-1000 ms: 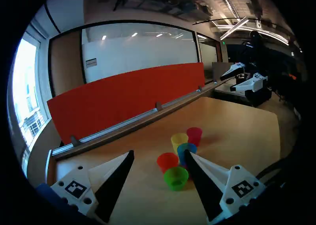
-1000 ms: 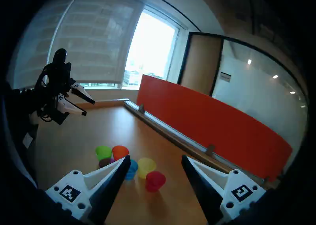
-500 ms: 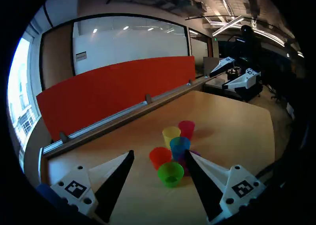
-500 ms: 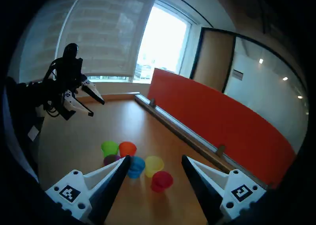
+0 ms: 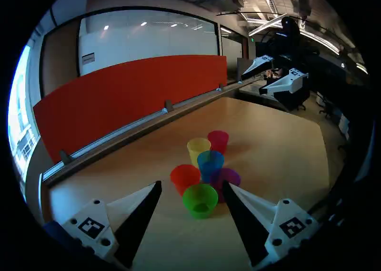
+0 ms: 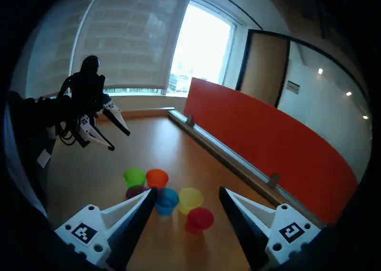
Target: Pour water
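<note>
Jaws wide apart and empty on left gripper (image 5: 190,183) and right gripper (image 6: 187,189); cluster of six coloured cups (image 5: 210,161) stands upright on the wooden table (image 5: 281,137), lower centre of frame, beyond the fingertips.

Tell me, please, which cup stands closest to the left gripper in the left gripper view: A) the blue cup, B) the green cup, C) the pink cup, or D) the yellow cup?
B: the green cup stands foremost in the cluster, just ahead of the open left gripper.
</note>
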{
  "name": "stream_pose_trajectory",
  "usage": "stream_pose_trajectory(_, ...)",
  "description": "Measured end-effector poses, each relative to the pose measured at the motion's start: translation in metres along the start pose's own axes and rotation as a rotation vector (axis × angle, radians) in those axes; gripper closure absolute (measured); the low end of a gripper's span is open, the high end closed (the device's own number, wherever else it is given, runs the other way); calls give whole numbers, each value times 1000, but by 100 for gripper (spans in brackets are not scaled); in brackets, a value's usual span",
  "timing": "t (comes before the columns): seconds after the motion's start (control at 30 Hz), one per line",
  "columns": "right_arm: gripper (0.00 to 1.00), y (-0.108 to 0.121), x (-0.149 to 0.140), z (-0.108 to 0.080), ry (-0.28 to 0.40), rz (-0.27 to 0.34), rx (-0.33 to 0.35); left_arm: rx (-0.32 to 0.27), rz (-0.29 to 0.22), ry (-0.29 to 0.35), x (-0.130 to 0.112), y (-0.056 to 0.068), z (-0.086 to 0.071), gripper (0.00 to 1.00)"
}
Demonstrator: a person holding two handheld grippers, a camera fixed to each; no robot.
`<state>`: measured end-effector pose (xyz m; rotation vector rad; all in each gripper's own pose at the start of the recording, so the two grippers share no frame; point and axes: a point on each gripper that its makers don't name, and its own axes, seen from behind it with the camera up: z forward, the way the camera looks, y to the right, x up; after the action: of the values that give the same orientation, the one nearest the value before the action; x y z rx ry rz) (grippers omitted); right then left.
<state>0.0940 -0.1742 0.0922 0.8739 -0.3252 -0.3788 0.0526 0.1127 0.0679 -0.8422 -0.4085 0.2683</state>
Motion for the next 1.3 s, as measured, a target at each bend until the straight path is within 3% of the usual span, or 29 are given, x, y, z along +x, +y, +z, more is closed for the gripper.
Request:
stream_pose_trajectory(0.37,0,1,-6,15,-9,-9,24,-48,15,-56,-24,5,24,6)
stream_pose_trajectory(0.6,0,3,-12,22,-17,-8,34,-89,32,-95,-41,15,40,6)
stream_pose_trajectory(1.3,0,1,-18,35,-30,-28,46,-109,59,-153,-69,19,72,7)
